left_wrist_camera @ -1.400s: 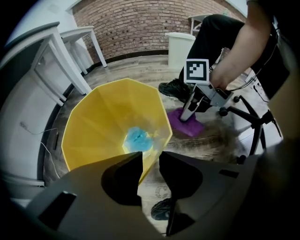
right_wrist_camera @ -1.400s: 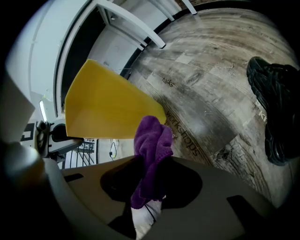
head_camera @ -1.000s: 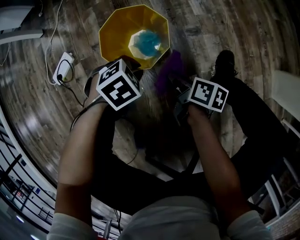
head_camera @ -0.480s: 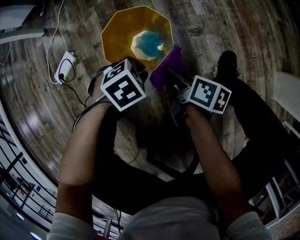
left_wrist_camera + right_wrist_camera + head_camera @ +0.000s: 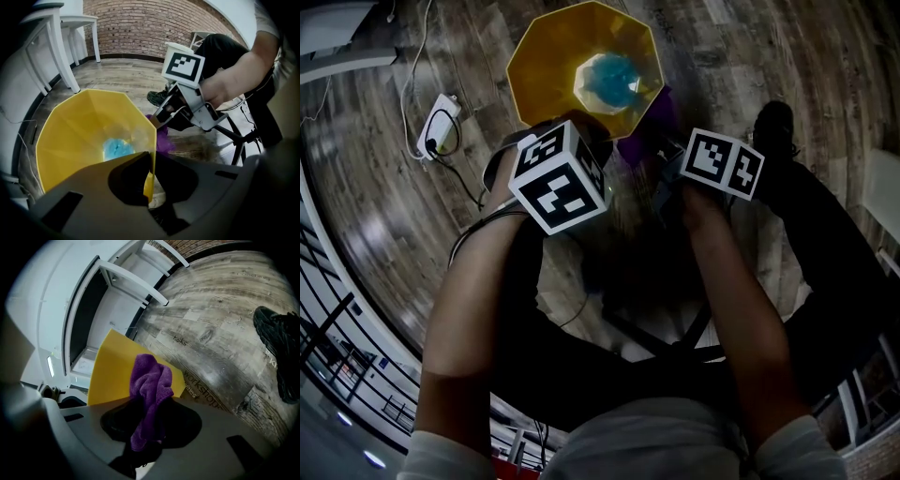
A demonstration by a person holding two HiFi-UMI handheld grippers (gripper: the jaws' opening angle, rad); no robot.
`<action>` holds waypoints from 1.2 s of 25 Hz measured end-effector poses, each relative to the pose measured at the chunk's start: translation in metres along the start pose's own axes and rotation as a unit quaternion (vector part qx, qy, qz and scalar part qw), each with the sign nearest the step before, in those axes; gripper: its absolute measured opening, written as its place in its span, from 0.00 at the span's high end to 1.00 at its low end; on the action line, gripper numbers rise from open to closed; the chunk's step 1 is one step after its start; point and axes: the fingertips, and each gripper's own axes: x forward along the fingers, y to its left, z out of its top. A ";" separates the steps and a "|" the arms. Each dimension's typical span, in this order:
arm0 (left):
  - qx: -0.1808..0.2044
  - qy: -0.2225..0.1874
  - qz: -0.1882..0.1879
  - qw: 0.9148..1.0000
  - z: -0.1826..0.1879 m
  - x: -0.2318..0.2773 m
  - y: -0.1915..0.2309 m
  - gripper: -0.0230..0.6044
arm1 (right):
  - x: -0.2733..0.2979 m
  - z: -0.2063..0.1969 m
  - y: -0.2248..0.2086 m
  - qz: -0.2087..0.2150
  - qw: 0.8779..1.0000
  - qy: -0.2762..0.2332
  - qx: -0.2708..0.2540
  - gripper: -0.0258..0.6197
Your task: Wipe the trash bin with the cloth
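A yellow faceted trash bin [image 5: 546, 75] stands on the wood floor, with a blue crumpled thing [image 5: 614, 80] at its bottom. My left gripper [image 5: 589, 136] is at the bin's near rim. In the left gripper view its jaws have just been closing and are shut on the thin rim edge [image 5: 151, 164]. My right gripper [image 5: 661, 150] is shut on a purple cloth [image 5: 652, 122]. In the right gripper view the cloth [image 5: 150, 380] bulges out past the jaws against the bin's outer wall [image 5: 110, 366]. The left gripper view shows the cloth [image 5: 163, 140] beside the bin's right side.
A white power strip with cables [image 5: 441, 127] lies on the floor left of the bin. White table legs [image 5: 56, 47] stand behind it. The person's black shoe [image 5: 281, 343] rests on the floor at the right, and a black stand leg [image 5: 243, 136] is near it.
The right gripper has carried the purple cloth up to the bin's right outer wall. The left gripper has stayed at the bin's near rim.
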 end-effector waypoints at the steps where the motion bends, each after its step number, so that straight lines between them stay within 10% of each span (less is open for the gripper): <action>1: 0.000 0.000 -0.001 1.000 0.000 0.000 0.000 0.92 | 0.004 -0.001 -0.004 -0.002 1.000 0.005 -0.002 0.78; 30: -0.020 -0.005 -0.004 1.000 0.005 -0.004 -0.005 0.92 | 0.131 -0.028 -0.105 -0.098 0.987 0.125 -0.020 0.78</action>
